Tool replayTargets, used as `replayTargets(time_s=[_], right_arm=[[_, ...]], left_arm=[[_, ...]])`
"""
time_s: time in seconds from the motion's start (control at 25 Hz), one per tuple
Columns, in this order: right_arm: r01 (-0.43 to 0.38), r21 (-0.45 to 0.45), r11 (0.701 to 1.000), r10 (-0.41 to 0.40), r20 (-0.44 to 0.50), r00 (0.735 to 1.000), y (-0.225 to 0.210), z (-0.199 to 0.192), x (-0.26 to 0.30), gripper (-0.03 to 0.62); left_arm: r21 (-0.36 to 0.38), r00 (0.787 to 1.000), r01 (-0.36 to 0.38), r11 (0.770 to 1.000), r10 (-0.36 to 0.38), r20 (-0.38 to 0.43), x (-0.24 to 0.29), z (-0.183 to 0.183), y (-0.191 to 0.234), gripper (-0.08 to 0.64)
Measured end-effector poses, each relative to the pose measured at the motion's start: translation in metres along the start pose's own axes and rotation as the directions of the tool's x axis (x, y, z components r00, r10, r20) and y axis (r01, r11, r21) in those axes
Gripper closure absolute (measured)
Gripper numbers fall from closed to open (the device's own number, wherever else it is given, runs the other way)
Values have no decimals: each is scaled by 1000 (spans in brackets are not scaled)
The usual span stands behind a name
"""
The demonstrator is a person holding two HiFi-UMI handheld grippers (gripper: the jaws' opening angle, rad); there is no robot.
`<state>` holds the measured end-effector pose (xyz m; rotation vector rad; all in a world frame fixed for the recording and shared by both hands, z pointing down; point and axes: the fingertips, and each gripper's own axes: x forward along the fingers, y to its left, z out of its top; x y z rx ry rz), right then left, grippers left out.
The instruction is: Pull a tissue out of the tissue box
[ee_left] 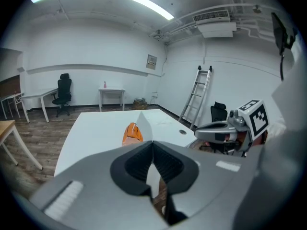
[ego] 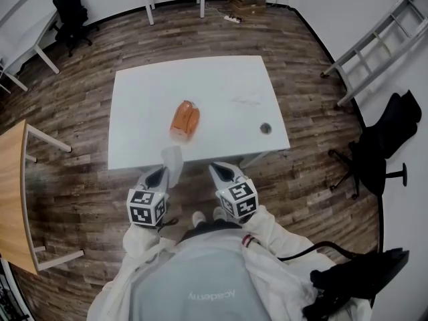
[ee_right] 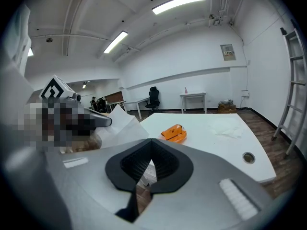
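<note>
Left tool (ego: 159,174) pinching tissue (ego: 172,160), seemingly holding it clear of tissue box (ego: 185,120) mid-frame | right tool (ego: 221,172) closed, idling empty.

One orange plastic tissue pack (ego: 184,120), one flat white tissue sheet (ego: 172,160) and one white rectangular bench (ego: 221,89). Two grey claws: left claw (ego: 162,170), right claw (ego: 215,168). One silver metal ladder (ego: 374,45). Two black office chairs: far chair (ego: 70,11), near chair (ego: 382,149).

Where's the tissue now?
Head view, lower middle: the tissue sits pinched in the left hand-held gripper, at the table's near edge, short of the orange pack.
</note>
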<state>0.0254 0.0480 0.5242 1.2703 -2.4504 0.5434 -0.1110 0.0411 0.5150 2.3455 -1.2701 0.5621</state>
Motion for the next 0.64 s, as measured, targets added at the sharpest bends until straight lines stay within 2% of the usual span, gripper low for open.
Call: replayTargets(time_s=[0.36, 0.64], right_arm=[[-18, 6, 1000, 18, -4, 1000, 2, -4, -1, 594], [-15, 7, 1000, 15, -5, 1000, -2, -4, -2, 594]], left_arm=[[-9, 1000, -13, 1000, 13, -8, -4, -7, -2, 560], [12, 1000, -17, 1000, 17, -18, -3, -9, -4, 560]])
